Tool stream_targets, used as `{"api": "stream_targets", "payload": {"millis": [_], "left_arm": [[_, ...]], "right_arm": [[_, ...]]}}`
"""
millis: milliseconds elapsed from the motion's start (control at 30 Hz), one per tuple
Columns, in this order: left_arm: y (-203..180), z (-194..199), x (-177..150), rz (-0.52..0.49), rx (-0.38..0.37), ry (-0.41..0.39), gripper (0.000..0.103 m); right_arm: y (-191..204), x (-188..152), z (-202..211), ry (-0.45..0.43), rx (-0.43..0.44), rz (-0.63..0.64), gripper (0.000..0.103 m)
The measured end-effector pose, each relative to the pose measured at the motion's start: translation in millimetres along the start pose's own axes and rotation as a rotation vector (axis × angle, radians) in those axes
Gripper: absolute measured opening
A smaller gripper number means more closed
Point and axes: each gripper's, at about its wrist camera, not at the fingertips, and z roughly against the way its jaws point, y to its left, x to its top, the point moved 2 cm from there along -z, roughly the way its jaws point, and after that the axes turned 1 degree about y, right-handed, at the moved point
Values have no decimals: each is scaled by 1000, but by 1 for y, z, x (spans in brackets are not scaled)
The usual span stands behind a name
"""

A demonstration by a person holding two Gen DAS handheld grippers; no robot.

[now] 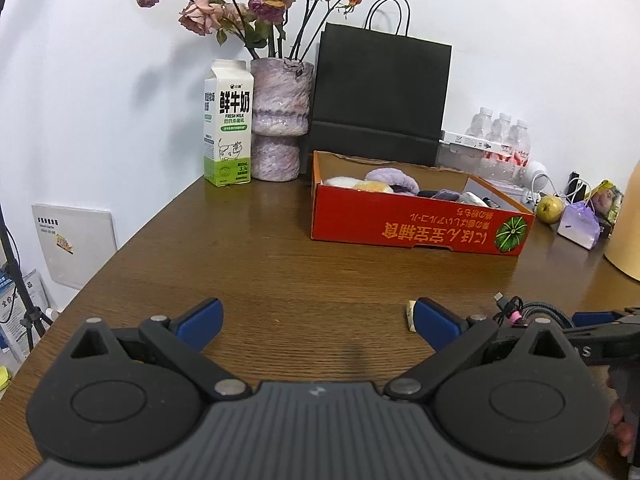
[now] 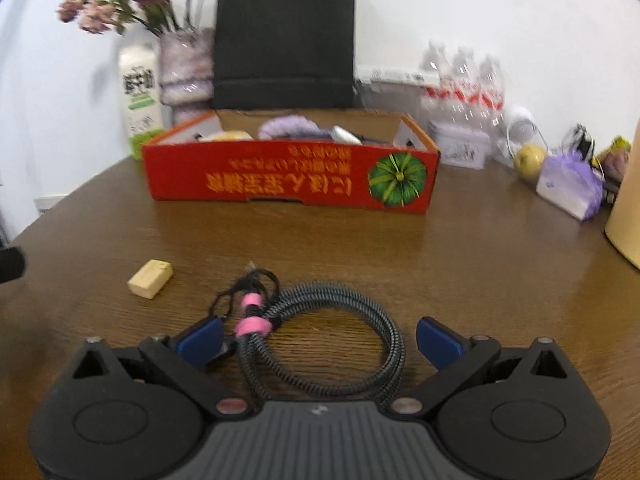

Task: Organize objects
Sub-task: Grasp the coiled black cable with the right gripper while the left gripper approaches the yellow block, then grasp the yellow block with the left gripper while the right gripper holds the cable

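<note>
A red cardboard box holding several soft items stands at the back of the brown table. A coiled braided cable with pink ties lies on the table between the open fingers of my right gripper; part of the cable shows in the left wrist view. A small beige block lies left of the cable, and it shows beside my left gripper's right finger. My left gripper is open and empty over bare table.
Milk carton, flower vase and black paper bag stand at the back. Water bottles, a green fruit, a purple packet and a tan container crowd the right. The table edge runs down the left.
</note>
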Motion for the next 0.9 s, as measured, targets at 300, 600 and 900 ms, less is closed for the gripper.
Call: {"api": "stream_targets", "payload": {"millis": [300,600,900], "left_arm": [[1,1,-1,6,-5,-4,103],[4,-2,-3,15,11,14,103],[2,-9,-6,-2,31,41,103]], "right_arm": [[-7,0,-8,27,47,-48,103],[-8,-2,2,7,140,5,85],[-24,-1,24,-123,135,14,83]]}}
